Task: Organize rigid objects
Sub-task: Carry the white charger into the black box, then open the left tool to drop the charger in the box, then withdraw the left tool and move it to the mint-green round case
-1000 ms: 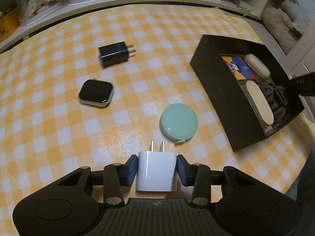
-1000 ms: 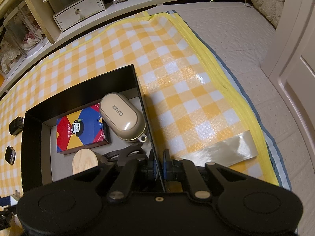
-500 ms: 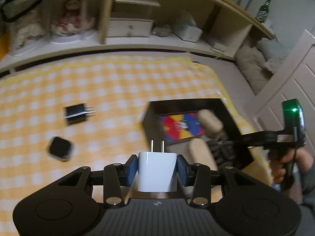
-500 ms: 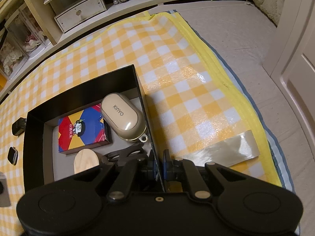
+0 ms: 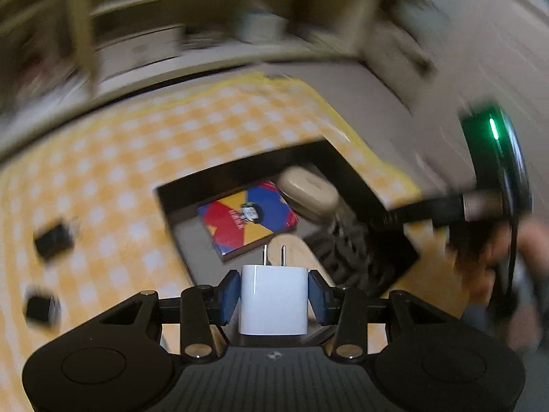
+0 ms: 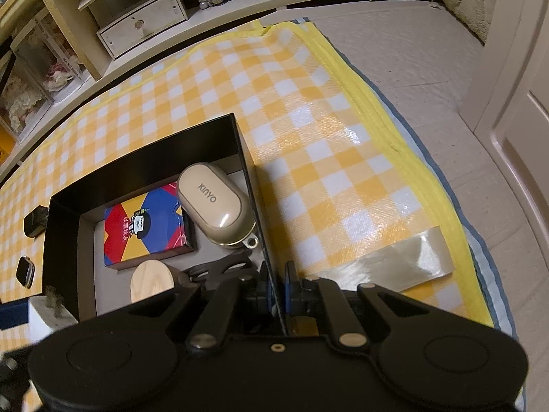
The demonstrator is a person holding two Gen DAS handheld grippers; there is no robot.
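- Prongs of the white charger (image 5: pixel 273 304), pinched in the left claw (image 5: pixel 273 300) above the near edge of the black box (image 5: pixel 178 221), could snag the wall if lowered short.
- Card deck (image 5: pixel 247 219), beige case (image 5: pixel 308 195), wooden piece (image 5: pixel 291 250) and dark tangle crowd the floor; the charger may land tilted.
- Right claw (image 6: pixel 276 286), clamped on the box's right wall (image 6: pixel 255 202), could tip the box if it pulls.
- Black charger (image 5: pixel 54 243) and smartwatch (image 5: pixel 40 310) wait on the checked mat (image 5: pixel 137 158).
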